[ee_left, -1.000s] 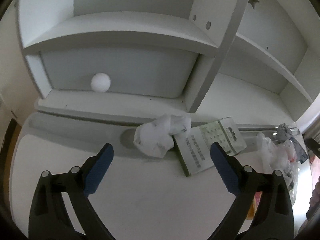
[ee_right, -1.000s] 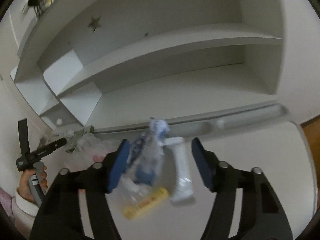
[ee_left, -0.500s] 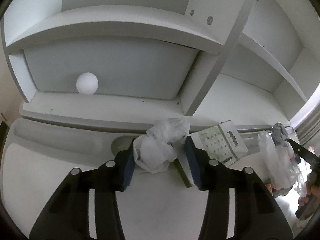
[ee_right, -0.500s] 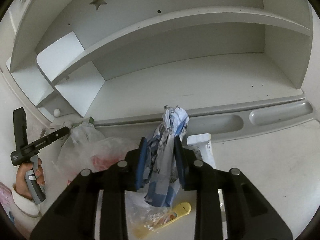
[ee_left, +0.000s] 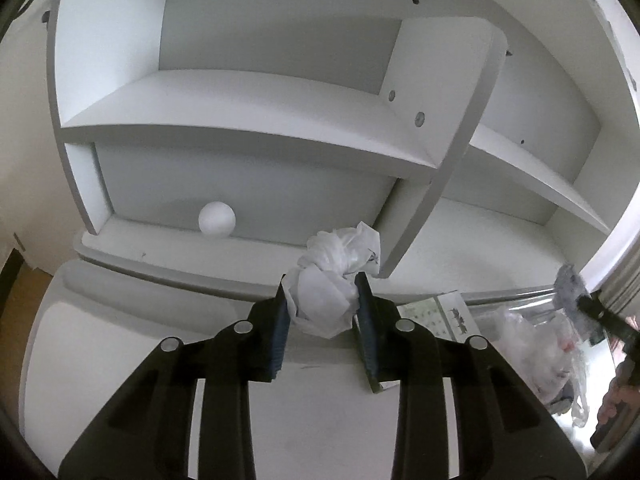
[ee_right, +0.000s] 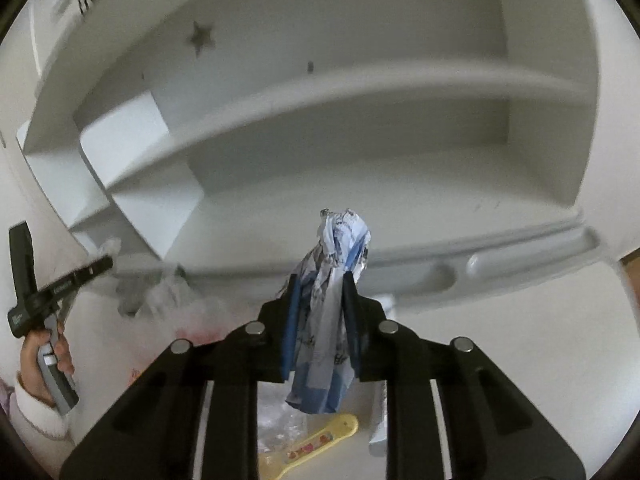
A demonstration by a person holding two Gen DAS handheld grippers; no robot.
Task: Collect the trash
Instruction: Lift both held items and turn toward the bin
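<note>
Setting: white bench (ee_left: 120, 360) fronting a white shelf unit (ee_left: 260, 104) with a pen groove along its back edge.
Left gripper (ee_left: 322, 320): jaws closing on a crumpled white plastic wad (ee_left: 324, 292); pads press both flanks, and the wad bulges out at 12 o'clock beyond the tips.
Right gripper (ee_right: 318, 320): jaws closing on a crumpled blue-and-white wrapper (ee_right: 328, 308), pinched mid-length, with loose ends at 12 and 6 o'clock.
Remaining trash: yellow packet (ee_right: 316, 446) and clear film on the bench at 6 o'clock of the right gripper; printed leaflet (ee_left: 440, 316) at 3 o'clock of the left gripper; clear bag (ee_left: 532, 344) further out at 3 o'clock, contents blurred.
Risk 1: the plastic wad is springy and slick; held mostly by trapped air, it may squirt forward out of the pads on lifting.
Risk 2: the wrapper's hanging lower end may snag the film beneath and drag it along.
Risk 3: both hands converge on one bag; the grippers may collide or knock it over.
Risk 4: the white ball (ee_left: 217, 219) on the low shelf at 10 o'clock could be nudged and roll off.
</note>
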